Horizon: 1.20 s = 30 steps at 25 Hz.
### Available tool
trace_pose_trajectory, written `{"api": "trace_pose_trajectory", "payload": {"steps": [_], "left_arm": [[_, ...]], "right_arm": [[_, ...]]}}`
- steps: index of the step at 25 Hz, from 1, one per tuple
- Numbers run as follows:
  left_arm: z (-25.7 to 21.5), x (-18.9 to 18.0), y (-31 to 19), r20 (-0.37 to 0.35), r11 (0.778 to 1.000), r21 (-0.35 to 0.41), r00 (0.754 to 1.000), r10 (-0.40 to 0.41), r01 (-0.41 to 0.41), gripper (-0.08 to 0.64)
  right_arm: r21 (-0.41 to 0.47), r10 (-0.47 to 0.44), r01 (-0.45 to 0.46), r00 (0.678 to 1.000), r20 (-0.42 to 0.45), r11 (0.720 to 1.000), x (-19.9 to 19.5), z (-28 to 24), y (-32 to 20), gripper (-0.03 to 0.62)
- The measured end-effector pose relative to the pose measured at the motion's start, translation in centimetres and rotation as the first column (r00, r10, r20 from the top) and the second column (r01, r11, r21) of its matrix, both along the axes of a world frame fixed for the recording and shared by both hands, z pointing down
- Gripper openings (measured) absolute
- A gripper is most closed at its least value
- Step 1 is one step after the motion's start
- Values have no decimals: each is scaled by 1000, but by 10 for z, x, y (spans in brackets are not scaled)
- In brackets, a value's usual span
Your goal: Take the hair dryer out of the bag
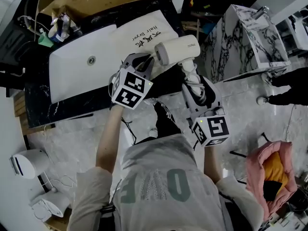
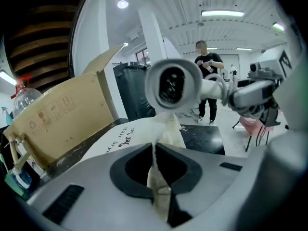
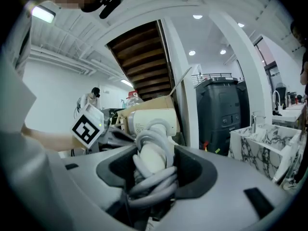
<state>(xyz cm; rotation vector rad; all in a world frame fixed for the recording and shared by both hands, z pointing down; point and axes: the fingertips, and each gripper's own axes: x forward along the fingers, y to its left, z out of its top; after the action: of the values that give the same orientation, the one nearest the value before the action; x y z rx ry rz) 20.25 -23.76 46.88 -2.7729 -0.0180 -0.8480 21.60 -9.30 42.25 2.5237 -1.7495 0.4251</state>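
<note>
Black marble desk [image 1: 43,105]: hair dryer [image 1: 175,49] out of its bag [image 1: 96,57]

White bag lies flat on the desk. Left gripper [image 2: 156,177] has its fingers [image 2: 130,170] pinched together on the bag's edge. Right gripper [image 3: 151,167] fingers [image 3: 192,172] clamp the hair dryer's cord-wrapped handle, nozzle just beside the bag's mouth

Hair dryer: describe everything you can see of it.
The hair dryer is cream-white, smooth plastic by its look, with a short round barrel and a dark grille in its end. Its grey cord is wound round the handle, which the right gripper clamps. It is held up, barrel level, over the white bag.
</note>
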Motion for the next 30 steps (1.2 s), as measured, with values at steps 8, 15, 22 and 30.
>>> {"api": "trace_pose_trajectory", "payload": {"steps": [8,15,22,30], "left_arm": [[30,-5,22,79,997,-45,995,59,-56,44],[43,-4,27,107,996,-76,993,59,-51,46],[48,-2,36,133,994,-85,988,82,-71,90],[18,-2,32,11,987,-159,1000,28,-26,225]], "right_arm": [[149,-32,39,998,-47,988,9,-55,-38,253],[255,-37,53,997,-64,965,9,-90,-47,253],[284,-36,55,997,-71,957,9,-102,-44,253],[295,-46,67,996,-77,953,5,-105,-46,253]]}}
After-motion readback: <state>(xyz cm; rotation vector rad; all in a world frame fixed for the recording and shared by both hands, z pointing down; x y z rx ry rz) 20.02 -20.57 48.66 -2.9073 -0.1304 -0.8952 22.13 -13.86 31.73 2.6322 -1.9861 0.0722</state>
